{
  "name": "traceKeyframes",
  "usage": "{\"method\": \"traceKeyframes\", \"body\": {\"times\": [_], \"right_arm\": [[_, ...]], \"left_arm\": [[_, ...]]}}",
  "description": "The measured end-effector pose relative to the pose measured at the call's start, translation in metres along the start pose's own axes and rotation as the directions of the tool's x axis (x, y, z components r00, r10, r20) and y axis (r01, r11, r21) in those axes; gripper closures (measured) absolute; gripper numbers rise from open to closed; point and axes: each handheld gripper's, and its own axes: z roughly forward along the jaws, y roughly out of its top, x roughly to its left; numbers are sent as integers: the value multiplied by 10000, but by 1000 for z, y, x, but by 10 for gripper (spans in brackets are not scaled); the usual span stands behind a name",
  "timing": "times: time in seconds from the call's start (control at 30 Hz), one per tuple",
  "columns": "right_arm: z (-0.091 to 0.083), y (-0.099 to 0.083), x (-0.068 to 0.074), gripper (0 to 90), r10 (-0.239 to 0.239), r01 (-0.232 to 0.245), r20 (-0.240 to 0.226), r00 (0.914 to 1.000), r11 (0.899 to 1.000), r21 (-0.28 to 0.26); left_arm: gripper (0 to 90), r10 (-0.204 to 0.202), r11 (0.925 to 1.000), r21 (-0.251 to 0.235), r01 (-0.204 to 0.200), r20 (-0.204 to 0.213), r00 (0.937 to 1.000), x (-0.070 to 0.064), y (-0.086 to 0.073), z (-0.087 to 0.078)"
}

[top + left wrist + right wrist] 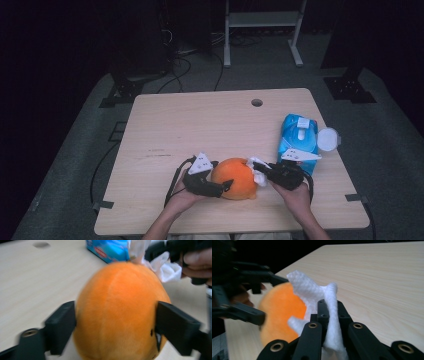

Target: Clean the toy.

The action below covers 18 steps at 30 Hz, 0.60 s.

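Dark floor and cables surround a pale wooden worktop (165,120). Near its front edge sits an orange plush (235,178). The left gripper (226,186) has its fingers (61,326) spread wide around the plush, one on each side and pressed against its fur. The right gripper (258,172), just right of the plush, has its fingers (312,336) clamped on a white wipe (332,315), which touches the plush's top. A blue wipe pack (298,140) lies right of the plush, behind the right gripper.
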Motion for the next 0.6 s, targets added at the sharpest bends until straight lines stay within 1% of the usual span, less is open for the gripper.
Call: {"method": "traceKeyframes", "body": {"times": [0.07,0.1,0.13,0.17,0.23,0.3,0.33,0.37,0.4,0.43,0.47,0.5,0.53,0.57,0.6], "right_arm": [[1,4,7,846,-293,293,-327,9990,9996,14],[2,6,11,846,-527,527,-495,9974,9986,-3],[2,8,15,846,-705,705,-572,9959,9975,-14],[3,10,18,846,-829,826,-661,9944,9965,-85],[3,13,20,844,-977,962,-659,9930,9950,-260],[2,12,16,840,-821,807,-464,9955,9962,-319],[1,10,12,837,-703,694,-287,9971,9971,-298],[1,7,7,837,-553,550,-110,9984,9981,-265],[0,5,3,837,-329,328,-31,9995,9992,-224],[0,3,0,840,-127,124,-123,9998,9998,-183],[1,2,0,844,-102,101,-151,9998,9999,-66],[2,2,1,846,-223,224,-134,9997,9997,26],[2,3,4,847,-363,364,-119,9993,9993,77],[3,4,6,848,-463,465,-143,9988,9988,120],[3,5,8,849,-540,542,-166,9984,9984,147]], "left_arm": [[326,536,9982,257,-534,-74,9985,-3,3,-1],[353,848,9963,174,-846,-135,9963,-5,4,-2],[373,1217,9925,93,-1215,-141,9925,-8,4,-2],[383,1762,9844,-28,-1762,-91,9843,-13,4,-2],[386,2270,9739,-39,-2270,-53,9739,-18,6,-3],[383,2459,9692,-195,-2457,87,9693,-20,6,-5],[378,2468,9688,-257,-2463,160,9689,-19,6,-5],[365,2365,9712,-366,-2355,250,9713,-18,5,-5],[335,2227,9742,-459,-2212,306,9744,-16,4,-5],[278,1806,9825,-517,-1789,297,9831,-13,4,-4],[197,1417,9889,-488,-1402,290,9895,-10,4,-3],[156,782,9966,-294,-774,278,9965,-5,4,-1],[111,63,10000,12,-63,390,9992,1,2,2],[102,-668,9975,257,653,639,9957,6,0,5],[116,-1039,9942,353,1012,851,9909,10,-3,7]]}}
